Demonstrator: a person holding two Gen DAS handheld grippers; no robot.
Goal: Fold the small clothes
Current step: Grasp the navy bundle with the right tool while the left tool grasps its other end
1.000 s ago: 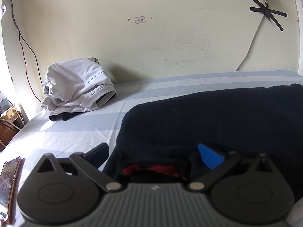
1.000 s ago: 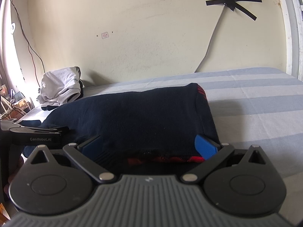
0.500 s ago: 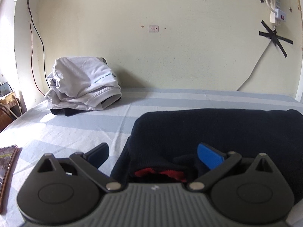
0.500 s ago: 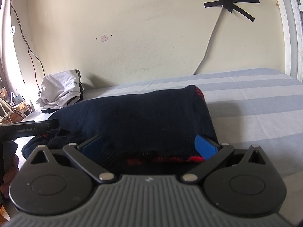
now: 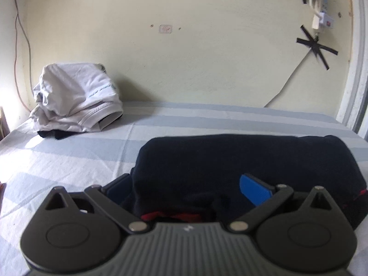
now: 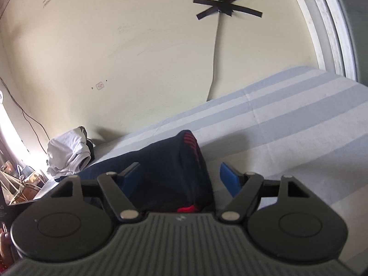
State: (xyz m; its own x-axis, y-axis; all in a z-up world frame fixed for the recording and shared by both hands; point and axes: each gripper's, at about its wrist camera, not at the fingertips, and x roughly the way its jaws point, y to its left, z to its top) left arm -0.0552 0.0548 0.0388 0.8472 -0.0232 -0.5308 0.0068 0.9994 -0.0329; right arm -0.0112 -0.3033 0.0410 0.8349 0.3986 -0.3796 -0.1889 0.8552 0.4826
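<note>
On the striped bed [image 5: 161, 124], going from left to right, a heap of white folded clothes [image 5: 76, 96] lies by the wall, well apart from the dark navy garment [image 5: 241, 161] with red trim that lies in front of both tools. The left tool [image 5: 184, 184] stands wide with the garment's near left edge bunched between its fingers; whether the blue pads press on the cloth cannot be told. The right tool [image 6: 181, 179] is closing, its left finger against the garment's right end and its right pad [image 6: 230, 179] clear of the cloth over bare sheet, so it has hold of nothing yet. The garment looks already doubled into a long bundle, and the step in hand seems to be taking both near corners for another fold. Next, the right tool likely needs to finish its pinch on the hem before any lift. Behind is a pale yellow wall [image 5: 207, 57] with a cable held by black tape crosses [image 5: 315, 46], and a white door frame [image 6: 326, 23] at far right.
</note>
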